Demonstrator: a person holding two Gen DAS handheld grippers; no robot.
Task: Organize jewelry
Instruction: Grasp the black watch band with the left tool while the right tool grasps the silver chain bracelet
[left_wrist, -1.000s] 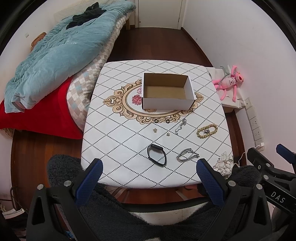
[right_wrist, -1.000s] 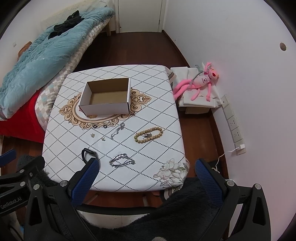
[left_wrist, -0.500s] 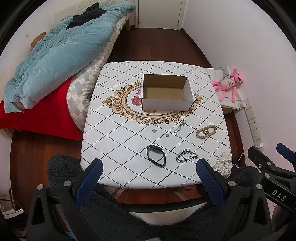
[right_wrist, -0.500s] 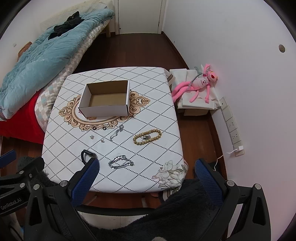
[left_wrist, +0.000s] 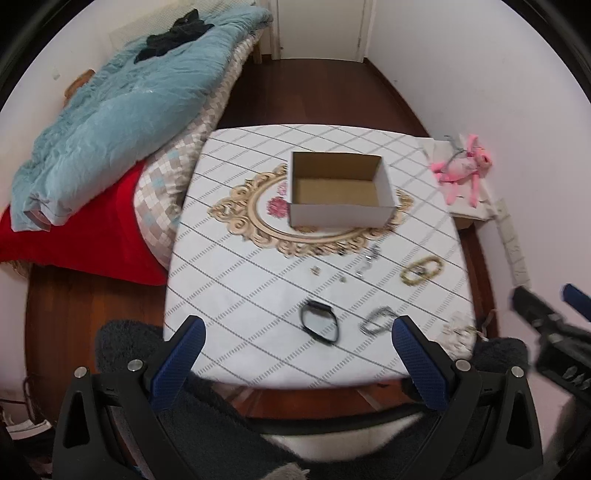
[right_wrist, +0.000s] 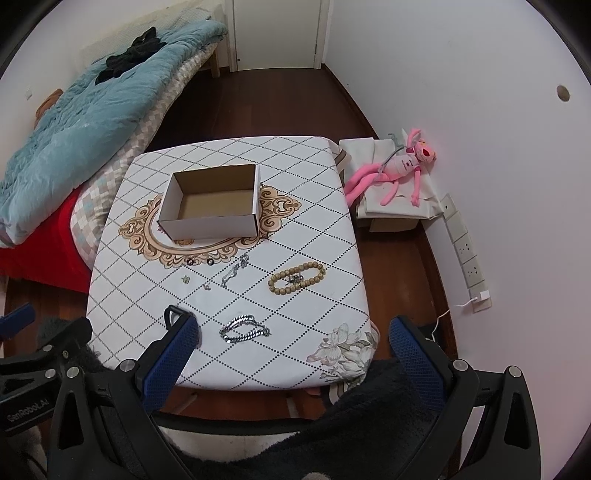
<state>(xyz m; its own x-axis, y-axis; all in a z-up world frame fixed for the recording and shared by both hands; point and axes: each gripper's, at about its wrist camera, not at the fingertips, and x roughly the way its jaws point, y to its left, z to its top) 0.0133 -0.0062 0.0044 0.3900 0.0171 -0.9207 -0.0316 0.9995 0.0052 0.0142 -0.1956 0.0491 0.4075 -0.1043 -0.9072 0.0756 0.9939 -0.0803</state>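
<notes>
An open, empty cardboard box (left_wrist: 338, 194) (right_wrist: 212, 205) stands in the middle of a small table (left_wrist: 258, 291) (right_wrist: 325, 240) with a diamond-patterned cloth. In front of it lie a black band (left_wrist: 319, 322), a silver chain bracelet (left_wrist: 378, 320) (right_wrist: 243, 328), a wooden bead bracelet (left_wrist: 421, 270) (right_wrist: 296, 277), a thin silver chain (left_wrist: 369, 260) (right_wrist: 234, 271), two small dark rings (right_wrist: 199, 261) and small earrings (right_wrist: 185, 279). My left gripper (left_wrist: 295, 343) and right gripper (right_wrist: 291, 339) hover open above the table's near edge, both holding nothing. The right gripper's left finger (right_wrist: 168, 363) hides most of the black band.
A bed with a teal quilt (left_wrist: 122, 110) (right_wrist: 85, 122) and a red cover (left_wrist: 74, 240) lies to the left. A pink plush toy (left_wrist: 463, 166) (right_wrist: 397, 170) sits on a low box by the right wall. A dark fluffy seat (left_wrist: 229, 435) is below the grippers.
Both views have shifted slightly; the table sits a little lower and nearer in the left wrist view, which is now motion-blurred. The jewelry and box have not moved.
</notes>
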